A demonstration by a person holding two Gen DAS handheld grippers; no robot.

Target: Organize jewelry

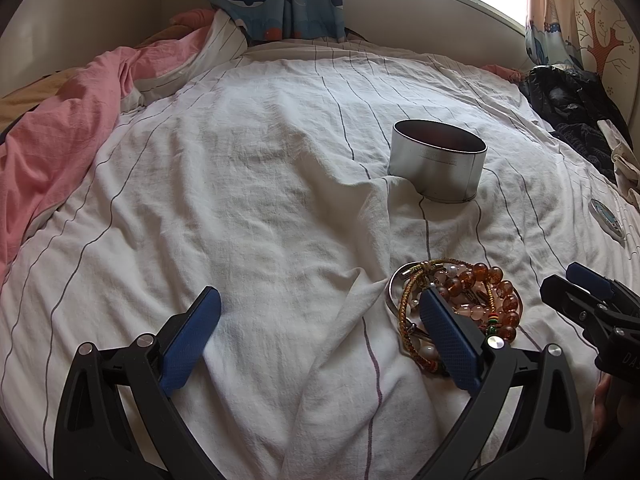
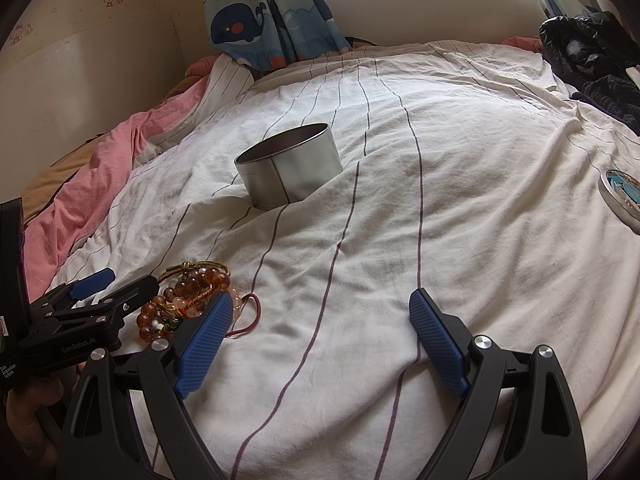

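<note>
A pile of jewelry (image 1: 480, 280) lies on the striped white bedsheet (image 1: 260, 200): amber bead bracelets, pale pink beads, a woven cord bracelet and a silver bangle. My left gripper (image 1: 320, 330) is open, and its right finger (image 1: 448, 340) rests over the pile's left part. My right gripper (image 2: 320, 342) is open over bare sheet, with the jewelry (image 2: 200, 280) just beyond its left finger (image 2: 204, 344). An open round silver tin (image 1: 438, 168) stands upright farther back on the bed, seen in the right wrist view as the tin (image 2: 292, 172).
The tin's round lid (image 2: 622, 196) lies flat at the right of the bed. A pink blanket (image 1: 60, 136) is bunched along the left side. Dark clothes (image 1: 572, 108) sit at the back right. A whale-print curtain (image 2: 260, 20) hangs behind.
</note>
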